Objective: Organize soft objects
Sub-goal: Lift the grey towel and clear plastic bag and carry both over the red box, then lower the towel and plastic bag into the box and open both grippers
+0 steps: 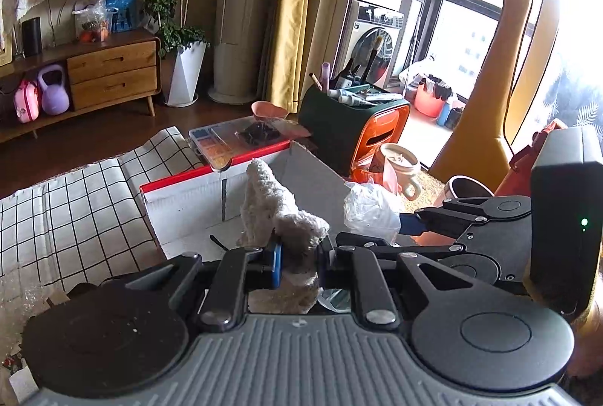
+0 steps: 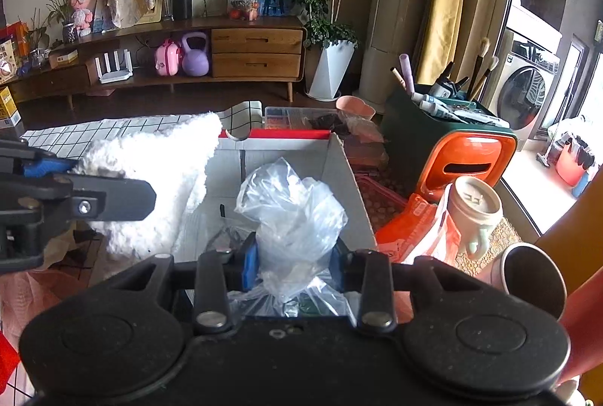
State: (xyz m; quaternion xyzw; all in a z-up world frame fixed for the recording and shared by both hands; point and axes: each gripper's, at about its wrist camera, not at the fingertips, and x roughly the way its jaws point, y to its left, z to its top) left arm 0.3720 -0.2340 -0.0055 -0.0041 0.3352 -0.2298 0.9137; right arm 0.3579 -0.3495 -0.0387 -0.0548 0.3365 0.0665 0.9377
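The left gripper [image 1: 297, 264] had its fingers clamped on a fluffy white cloth [image 1: 279, 206], and the right gripper [image 2: 296, 266] had its fingers clamped on a clear plastic bag [image 2: 290, 210], both held over the near edge of an open cardboard box [image 2: 346, 176]. Judged risks: the slick bag could slip from so narrow a pinch, and the limp cloth could snag on the box's near edge and spill outside. The box stood on the floor beside a checked mat [image 1: 75, 206], amid crowded clutter: an orange bin [image 2: 463, 157], mugs [image 2: 476, 206], and a wooden sideboard [image 2: 256, 52] behind.
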